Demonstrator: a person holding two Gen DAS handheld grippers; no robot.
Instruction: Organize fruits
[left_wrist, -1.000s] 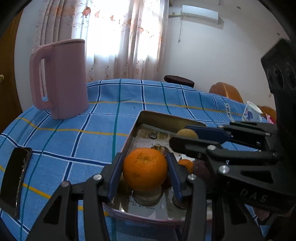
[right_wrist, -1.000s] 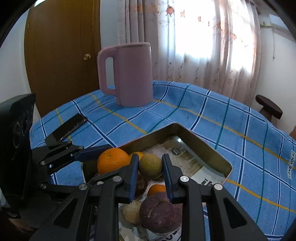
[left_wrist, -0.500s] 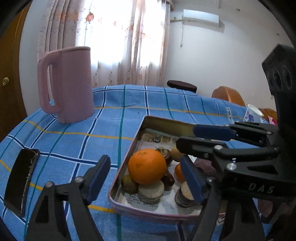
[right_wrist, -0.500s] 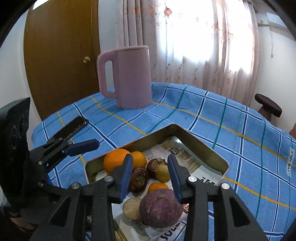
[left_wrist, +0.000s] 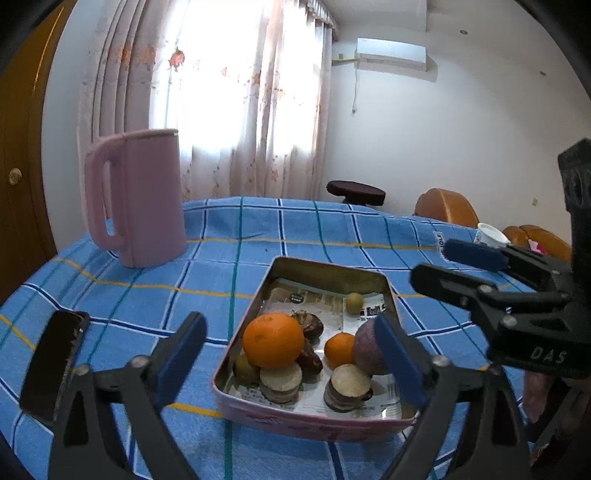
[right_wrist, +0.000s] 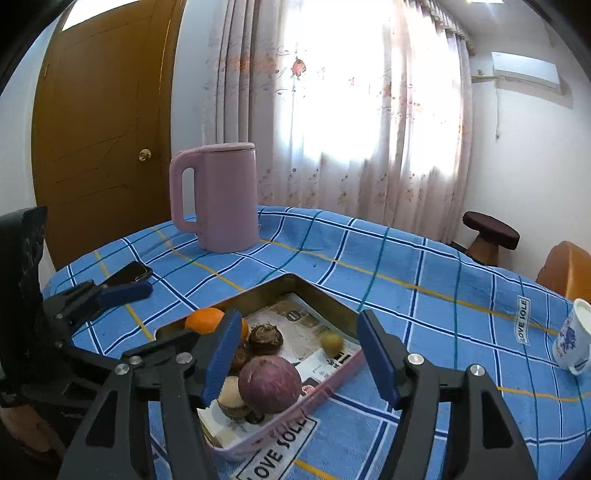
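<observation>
On the table (left_wrist: 332, 236), under its blue checked cloth, the metal tray (left_wrist: 334, 271) lined with newspaper already holds all the fruit that can be seen. A large orange (left_wrist: 273, 345) sits near the tray's left wall, perched on smaller pieces, and a small orange (left_wrist: 338, 349) lies beside a round purple fruit (right_wrist: 269, 384). A little yellow-green fruit (right_wrist: 331, 343) lies alone toward the far end, and some brown, rough-skinned pieces fill the near corner; what those are is hard to say from here.

The left gripper (left_wrist: 291, 358) hangs above the near end of the tray with its jaws spread wide and nothing between them. The right gripper (right_wrist: 303, 354) is likewise wide apart and empty, raised over the tray's near right side.

No fruit shows on the cloth outside the tray; only a pink jug (left_wrist: 138, 199), a dark phone (left_wrist: 53, 363) and a patterned cup (right_wrist: 572, 341) stand there. By that the gathering looks largely done. What may be left is tidying: the fruit is heaped at one end while the far half of the tray lies nearly bare.
</observation>
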